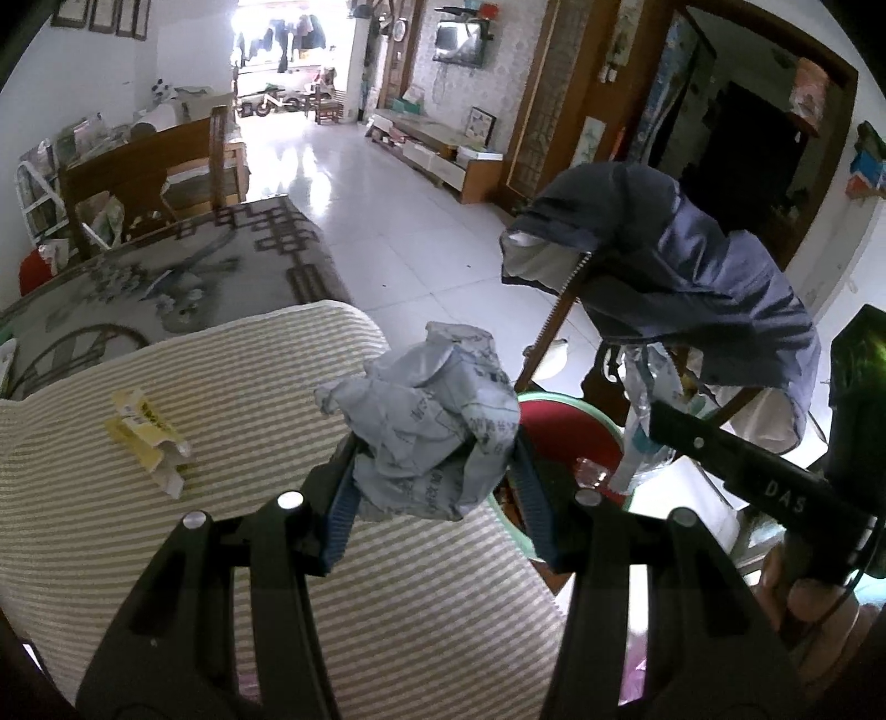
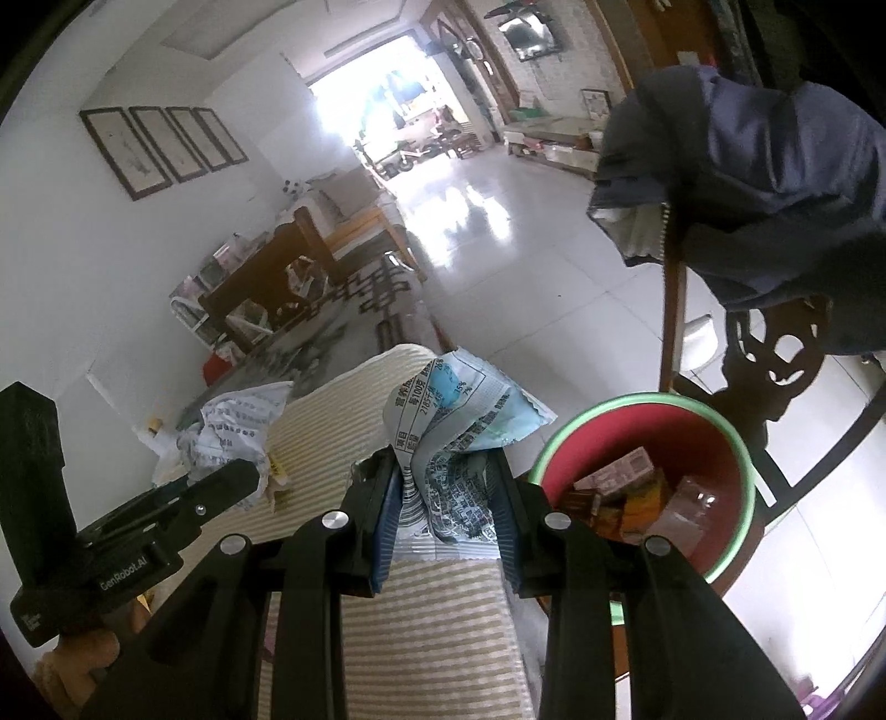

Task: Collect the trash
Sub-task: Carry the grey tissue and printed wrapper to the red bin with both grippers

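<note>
Gripping crumpled paper [image 1: 426, 432]: left fingers [image 1: 434, 471] | right fingers [image 2: 443, 487] clamp wrapper [image 2: 448, 437] | bin [image 2: 736, 443] partly hidden

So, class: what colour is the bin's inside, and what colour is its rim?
The bin is red inside with a green rim, clearest in the right wrist view.

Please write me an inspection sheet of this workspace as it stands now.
Surface: striped beige cushioned surface.
Job's things: crumpled grey printed wrapper; flattened blue-and-white printed packet; red bucket with green rim, already holding small boxes and wrappers; yellow torn wrapper lying on the cushion.
Clutter: blue jacket draped over a dark wooden chair.
Grippers: left tongs shut on the crumpled wrapper; right tongs shut on the packet.
Cables: nothing seen.
Surroundings: white tiled floor, patterned grey rug, wall-mounted television.
</note>
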`<state>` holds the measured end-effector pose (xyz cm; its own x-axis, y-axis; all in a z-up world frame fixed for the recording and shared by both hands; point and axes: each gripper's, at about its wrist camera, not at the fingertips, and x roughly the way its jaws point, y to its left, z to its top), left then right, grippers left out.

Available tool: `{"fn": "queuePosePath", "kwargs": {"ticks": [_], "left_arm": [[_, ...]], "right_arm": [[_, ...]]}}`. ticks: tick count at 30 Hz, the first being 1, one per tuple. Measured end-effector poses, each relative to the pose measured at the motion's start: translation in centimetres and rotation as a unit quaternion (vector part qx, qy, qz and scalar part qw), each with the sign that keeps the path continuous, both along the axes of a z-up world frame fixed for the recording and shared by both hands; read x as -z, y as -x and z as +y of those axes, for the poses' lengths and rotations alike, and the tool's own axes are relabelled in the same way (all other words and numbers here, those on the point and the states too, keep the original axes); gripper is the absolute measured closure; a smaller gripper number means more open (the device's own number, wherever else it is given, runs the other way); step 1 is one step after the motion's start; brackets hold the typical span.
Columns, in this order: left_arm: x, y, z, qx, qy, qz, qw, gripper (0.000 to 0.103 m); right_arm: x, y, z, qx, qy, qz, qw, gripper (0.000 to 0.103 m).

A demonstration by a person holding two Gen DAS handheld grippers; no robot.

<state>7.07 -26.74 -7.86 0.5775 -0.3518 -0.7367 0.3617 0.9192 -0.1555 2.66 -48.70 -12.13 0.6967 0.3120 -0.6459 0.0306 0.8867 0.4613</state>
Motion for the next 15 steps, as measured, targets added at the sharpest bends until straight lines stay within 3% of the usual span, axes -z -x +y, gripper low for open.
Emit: {"fn": "queuePosePath", "kwargs": {"ticks": [15], "left_arm": [[1.6, -1.1, -5.0, 0.037, -0.007, 0.025, 0.9990, 0.054]], "right_arm": [[1.1, 0.2, -4.7, 0.036, -0.009, 0.015, 0.999, 0.073]]}}
